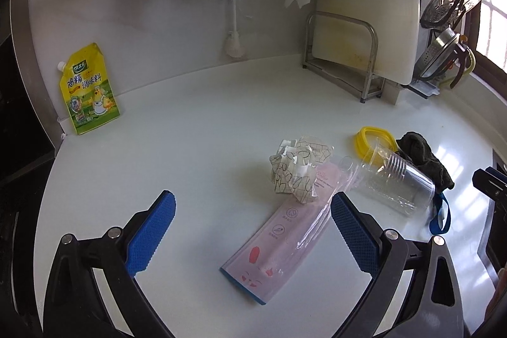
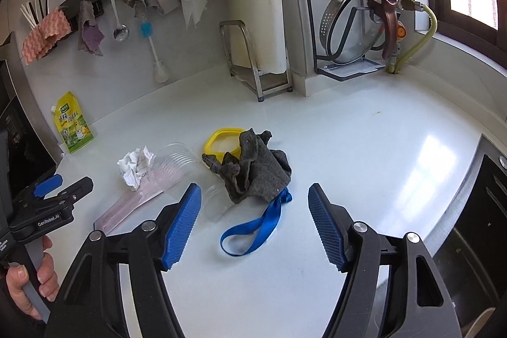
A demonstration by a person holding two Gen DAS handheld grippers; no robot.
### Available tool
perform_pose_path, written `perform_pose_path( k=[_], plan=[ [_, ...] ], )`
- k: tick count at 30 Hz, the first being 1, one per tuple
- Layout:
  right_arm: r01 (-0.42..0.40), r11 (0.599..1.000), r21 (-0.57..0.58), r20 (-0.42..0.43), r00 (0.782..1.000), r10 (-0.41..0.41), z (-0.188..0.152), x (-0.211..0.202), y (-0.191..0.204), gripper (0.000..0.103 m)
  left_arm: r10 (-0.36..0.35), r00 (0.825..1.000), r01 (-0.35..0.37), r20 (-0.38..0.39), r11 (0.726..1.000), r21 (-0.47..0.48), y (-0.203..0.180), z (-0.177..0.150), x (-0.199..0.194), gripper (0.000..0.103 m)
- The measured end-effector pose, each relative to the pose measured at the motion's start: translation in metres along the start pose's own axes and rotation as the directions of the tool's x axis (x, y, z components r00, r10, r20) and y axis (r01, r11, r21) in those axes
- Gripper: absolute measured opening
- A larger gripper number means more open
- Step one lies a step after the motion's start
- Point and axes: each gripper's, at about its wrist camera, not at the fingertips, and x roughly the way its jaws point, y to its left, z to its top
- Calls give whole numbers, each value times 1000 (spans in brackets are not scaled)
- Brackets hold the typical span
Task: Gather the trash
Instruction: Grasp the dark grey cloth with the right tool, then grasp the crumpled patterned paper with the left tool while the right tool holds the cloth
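Observation:
On the white counter lies a cluster of litter: a crumpled paper ball, a flat pink plastic wrapper, a stack of clear plastic cups on its side, a dark grey rag, a yellow lid ring and a blue ribbon. My left gripper stands open, hovering short of the wrapper and paper ball. My right gripper is open above the ribbon and rag, with nothing between its fingers.
A yellow seasoning pouch leans on the back wall at left. A cutting board in a steel rack stands behind. Pot lids and a steamer rack fill the right corner. Cloths and utensils hang above. A dark cooktop edge lies right.

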Motion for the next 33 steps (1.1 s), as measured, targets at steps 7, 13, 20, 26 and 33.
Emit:
perform_pose_path(
  k=[7,13,20,26,33],
  plan=[
    [6,1000,-2,-78,997,-7,26,50,-2,67,1,1000,-1,-20,1000,0,0,7,23,97],
    [27,1000,10,-122,992,-26,30,80,-7,67,12,1000,-11,-29,1000,12,-3,10,36,97],
    [35,999,-24,-156,987,-39,32,97,-3,54,19,999,-19,-50,1000,0,-1,11,47,97],
    [13,998,-55,-157,987,-21,30,99,3,24,19,999,-18,-49,1000,6,-3,9,49,97],
    [-28,1000,-8,-86,996,27,35,75,-5,17,12,998,-12,-58,1000,0,-3,10,52,97]
  ],
)
